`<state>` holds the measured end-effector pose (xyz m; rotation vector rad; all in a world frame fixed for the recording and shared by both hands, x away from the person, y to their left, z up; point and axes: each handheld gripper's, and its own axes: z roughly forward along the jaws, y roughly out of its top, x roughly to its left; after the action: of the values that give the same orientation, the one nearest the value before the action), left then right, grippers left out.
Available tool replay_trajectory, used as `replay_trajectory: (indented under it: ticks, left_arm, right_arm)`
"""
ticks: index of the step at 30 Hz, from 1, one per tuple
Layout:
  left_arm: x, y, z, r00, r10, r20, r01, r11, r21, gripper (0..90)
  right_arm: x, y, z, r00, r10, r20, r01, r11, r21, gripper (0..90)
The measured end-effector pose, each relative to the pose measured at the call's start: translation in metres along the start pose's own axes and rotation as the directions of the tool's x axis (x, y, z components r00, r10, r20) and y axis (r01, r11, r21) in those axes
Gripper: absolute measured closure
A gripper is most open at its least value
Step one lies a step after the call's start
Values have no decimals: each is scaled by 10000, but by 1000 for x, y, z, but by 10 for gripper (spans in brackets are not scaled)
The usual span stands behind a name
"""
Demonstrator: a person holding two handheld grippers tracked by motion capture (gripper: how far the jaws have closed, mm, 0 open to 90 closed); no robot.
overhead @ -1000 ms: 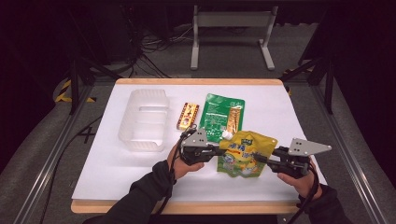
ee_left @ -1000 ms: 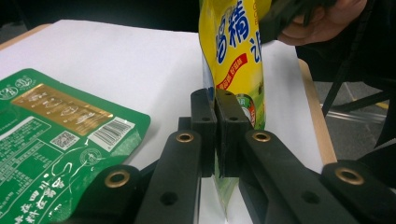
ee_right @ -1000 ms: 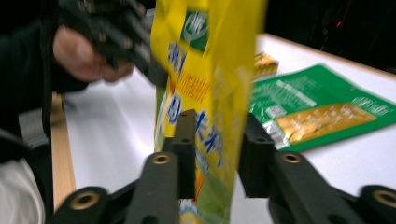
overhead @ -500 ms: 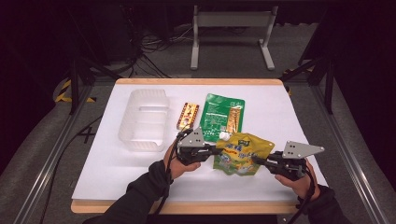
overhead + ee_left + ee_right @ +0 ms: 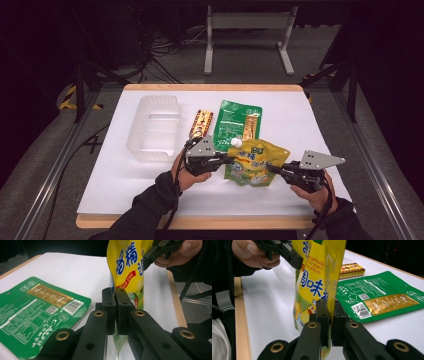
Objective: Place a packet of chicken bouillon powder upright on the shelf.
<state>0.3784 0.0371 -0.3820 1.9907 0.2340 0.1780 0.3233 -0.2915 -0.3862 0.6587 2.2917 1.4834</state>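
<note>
the left gripper (image 5: pixel 115 312) has its two black jaws pressed together on the edge of the yellow pouch (image 5: pixel 128 267), the foil pinched flat between the pads in the left gripper view. the right gripper (image 5: pixel 331 322) has just been closing, and its jaws now clamp the opposite edge of the same pouch, the yellow foil squeezed between them in the right gripper view. the pouch hangs between the two grips, raised off the white sheet (image 5: pixel 310 125) and standing roughly on edge, its blue lettering and a cartoon chicken facing the right gripper's camera. from the high view the pouch (image 5: pixel 254 161) sits near the front middle of the table, its white cap (image 5: pixel 236 143) toward the left gripper (image 5: pixel 226 159), and the right gripper (image 5: pixel 274 169) holds its lower right corner. each gripper rests in a hand, the left hand (image 5: pixel 182 172) and right hand (image 5: pixel 312 192) coming in from dark sleeves at the bottom edge. just behind the pouch lies a flat green packet (image 5: pixel 238 125), and beside that a narrow red and gold box (image 5: pixel 201 123). further left stands a clear plastic container (image 5: pixel 154 127). the white sheet covers a wooden table (image 5: pixel 200 221).
</note>
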Motion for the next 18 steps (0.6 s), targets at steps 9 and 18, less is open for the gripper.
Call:
replay_trajectory:
  ticks: [9,18]
  left_arm:
    - [4,0,-9,9997,-33,-227,31,9999,-99,875]
    - [10,0,-19,9988,-129,-476,121,9998,-174,874]
  right_arm:
    - [3,8,9,10000,-24,84,25,9999,-123,875]
    - [3,15,18,9997,-16,258,23,9997,-262,875]
